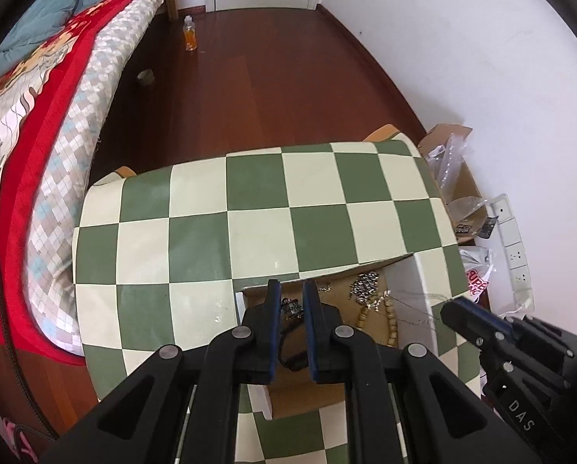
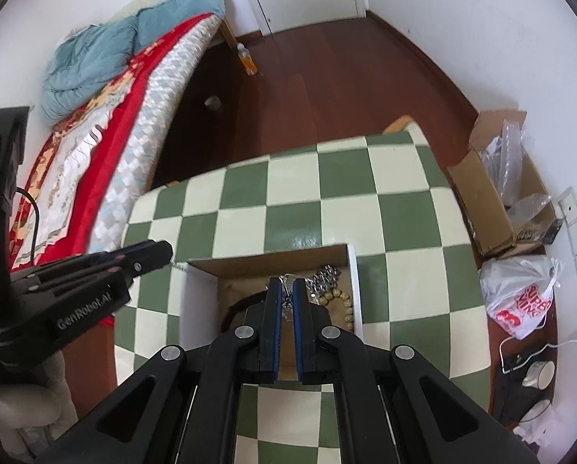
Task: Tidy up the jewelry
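Jewelry lay in an open cardboard box (image 2: pixel 273 259) on the checkered table (image 2: pixel 296 208): a silver chain (image 1: pixel 365 286), a wooden bead bracelet (image 2: pixel 342 301) and a black cord (image 1: pixel 288 352). Left gripper (image 1: pixel 291 301) and right gripper (image 2: pixel 286 290) both pointed down over the box, fingers nearly together, nothing visibly clamped between them.

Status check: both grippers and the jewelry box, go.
Left gripper and right gripper shut, empty, above open cardboard box. Wooden bead bracelet and silver chain inside. Nothing in the way.
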Motion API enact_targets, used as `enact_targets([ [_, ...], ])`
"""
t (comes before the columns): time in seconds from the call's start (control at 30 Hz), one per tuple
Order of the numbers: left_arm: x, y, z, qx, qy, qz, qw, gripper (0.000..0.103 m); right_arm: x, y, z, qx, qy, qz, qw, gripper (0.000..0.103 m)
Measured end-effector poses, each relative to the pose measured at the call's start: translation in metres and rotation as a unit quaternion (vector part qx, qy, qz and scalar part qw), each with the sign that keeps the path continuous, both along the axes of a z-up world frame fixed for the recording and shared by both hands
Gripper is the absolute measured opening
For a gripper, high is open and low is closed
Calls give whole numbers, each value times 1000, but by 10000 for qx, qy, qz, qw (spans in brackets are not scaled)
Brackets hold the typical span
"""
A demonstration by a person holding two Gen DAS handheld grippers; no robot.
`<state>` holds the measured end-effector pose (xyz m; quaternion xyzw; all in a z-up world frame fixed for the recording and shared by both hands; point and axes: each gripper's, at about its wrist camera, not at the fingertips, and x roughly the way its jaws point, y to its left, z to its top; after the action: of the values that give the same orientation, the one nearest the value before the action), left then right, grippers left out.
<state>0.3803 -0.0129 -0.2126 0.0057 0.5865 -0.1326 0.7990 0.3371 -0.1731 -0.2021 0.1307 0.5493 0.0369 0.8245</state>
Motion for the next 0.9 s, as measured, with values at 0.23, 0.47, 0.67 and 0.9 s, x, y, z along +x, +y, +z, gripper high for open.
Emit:
enact_targets([
  [0.23, 13, 6, -16, -24, 229, 258, 9994, 11, 10, -10, -39, 327, 625, -131, 9974, 6],
  [0.47, 9, 14, -6, 60, 72, 566, 9984, 49, 15, -16, -50, 414, 987, -163, 9941, 38],
  [0.67, -6, 23, 12, 334, -254, 766, 9962, 90, 9, -9, -37, 62, 1038, -30, 9946, 77],
  [0.9, -41, 43, 9, 995, -426, 1069, 9884, 103, -8, 4, -26, -866, 1125, 152, 9898, 103],
])
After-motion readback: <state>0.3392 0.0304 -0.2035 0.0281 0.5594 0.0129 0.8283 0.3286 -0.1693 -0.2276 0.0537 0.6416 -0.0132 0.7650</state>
